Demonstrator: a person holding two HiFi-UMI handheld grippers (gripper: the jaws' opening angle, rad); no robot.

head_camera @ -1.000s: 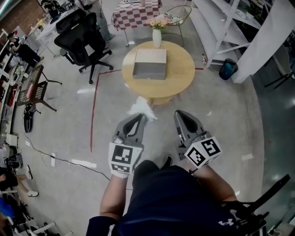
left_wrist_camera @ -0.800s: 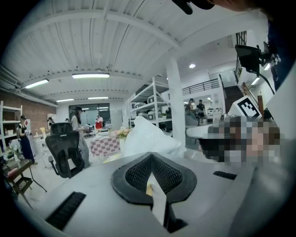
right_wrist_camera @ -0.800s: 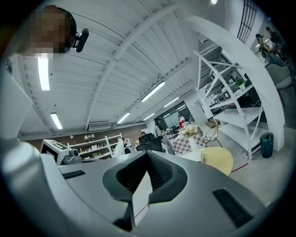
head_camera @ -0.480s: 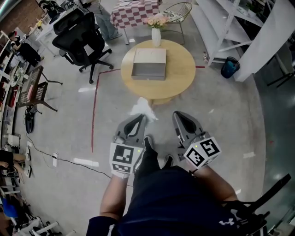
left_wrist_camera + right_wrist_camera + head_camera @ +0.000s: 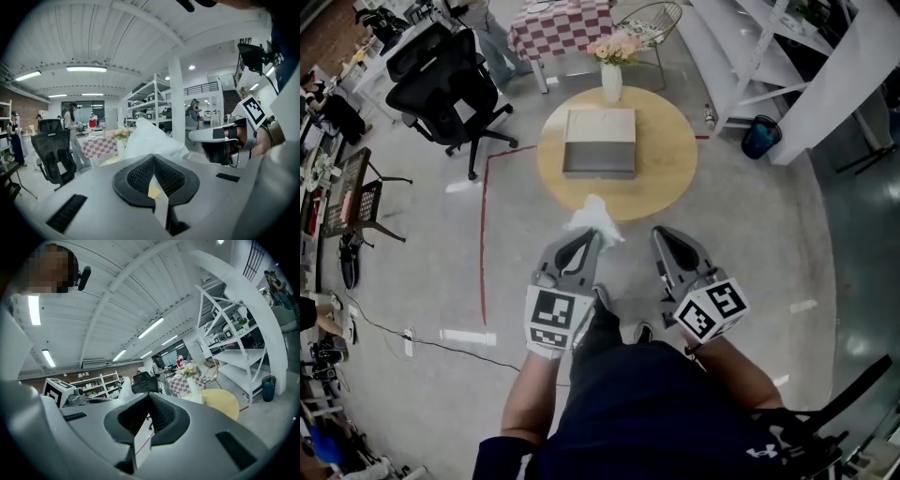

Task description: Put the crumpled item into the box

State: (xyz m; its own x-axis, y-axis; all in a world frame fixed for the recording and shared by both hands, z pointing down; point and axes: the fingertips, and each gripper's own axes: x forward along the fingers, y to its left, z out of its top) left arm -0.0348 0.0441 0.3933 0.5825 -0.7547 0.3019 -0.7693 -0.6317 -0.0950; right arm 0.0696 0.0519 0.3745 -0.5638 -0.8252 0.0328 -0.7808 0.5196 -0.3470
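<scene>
Jaws of your left gripper (image 5: 587, 236) pinch the white crumpled item (image 5: 592, 217), held at the near edge of the round worktop (image 5: 675, 161). Only the head view shows the box (image 5: 600, 142) there. Your right gripper (image 5: 662, 232) has its jaws together, empty.

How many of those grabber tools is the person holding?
2. The left gripper, low centre-left, is shut on the crumpled white item; the right gripper, beside it, is shut on nothing. None looks hidden.
</scene>
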